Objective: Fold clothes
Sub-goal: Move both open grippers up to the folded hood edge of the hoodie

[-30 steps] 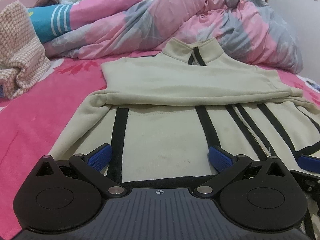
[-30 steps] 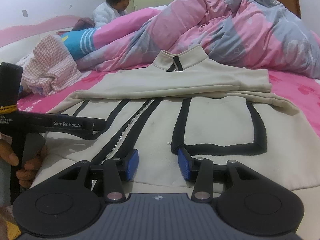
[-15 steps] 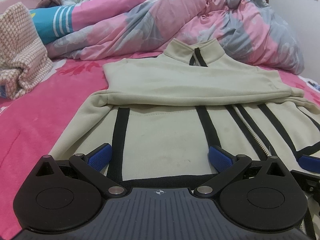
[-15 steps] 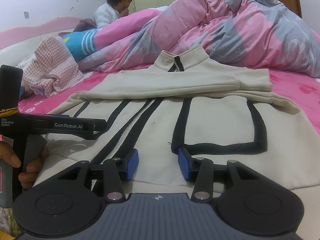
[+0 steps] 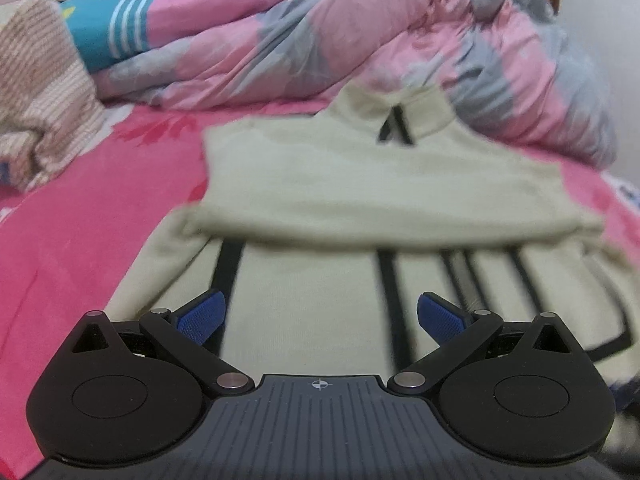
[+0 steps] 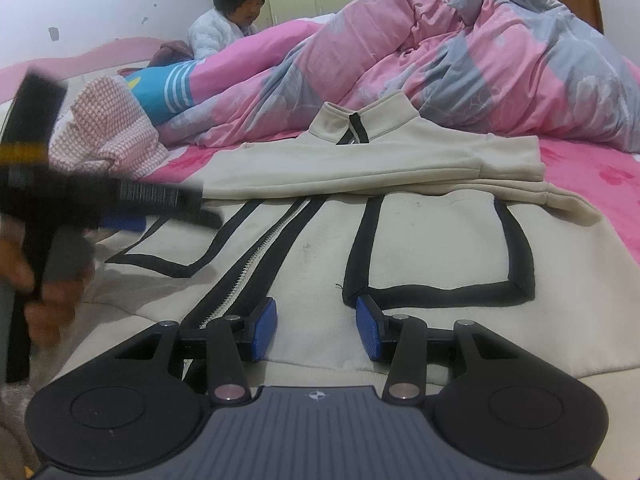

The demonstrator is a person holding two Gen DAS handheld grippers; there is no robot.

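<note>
Filling the middle of both frames, a cream zip-up jacket (image 6: pixel 400 240) with black trim lies flat on the pink bedsheet (image 5: pixel 80 220), sleeves folded across its chest. At lower centre, the left gripper (image 5: pixel 320 316) gapes wide over the hem, grasping nothing; the right gripper (image 6: pixel 316 330) is parted beside the zipper (image 6: pixel 256 256). A pink-grey quilt (image 6: pixel 480 60) is heaped across the top.
</note>
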